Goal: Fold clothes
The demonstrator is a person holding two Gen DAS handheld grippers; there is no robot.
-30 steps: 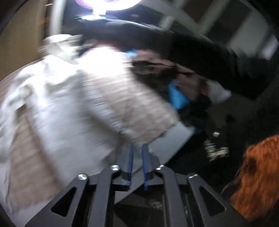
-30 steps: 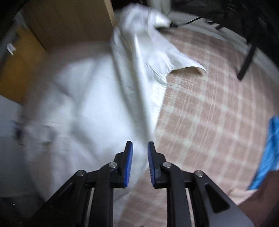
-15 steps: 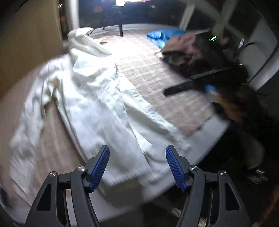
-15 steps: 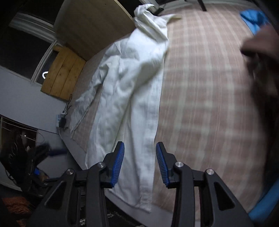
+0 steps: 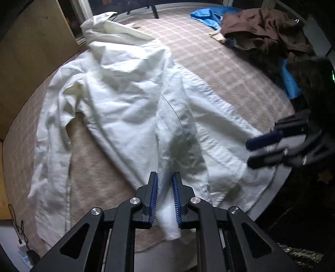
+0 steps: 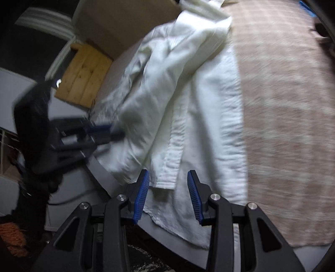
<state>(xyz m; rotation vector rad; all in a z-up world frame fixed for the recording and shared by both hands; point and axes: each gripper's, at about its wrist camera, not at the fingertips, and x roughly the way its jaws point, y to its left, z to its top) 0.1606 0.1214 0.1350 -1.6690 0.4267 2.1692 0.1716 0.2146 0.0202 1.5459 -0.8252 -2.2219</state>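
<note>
White shirt [image 5: 129,100] lies spread over the checked cloth [image 5: 209,58] on the table [image 6: 100,173], its hem hanging at the near edge. Left claw [image 5: 164,200] is closing, a fold of the hem between its blue pads, which look to be pinching it. Right claw [image 6: 168,196] stands spread over the shirt's lower corner, fabric between the pads but not pressed. Each claw shows blurred in the other's view. Far off, a brown garment [image 5: 266,27] and a blue one [image 5: 209,14] sit heaped.
</note>
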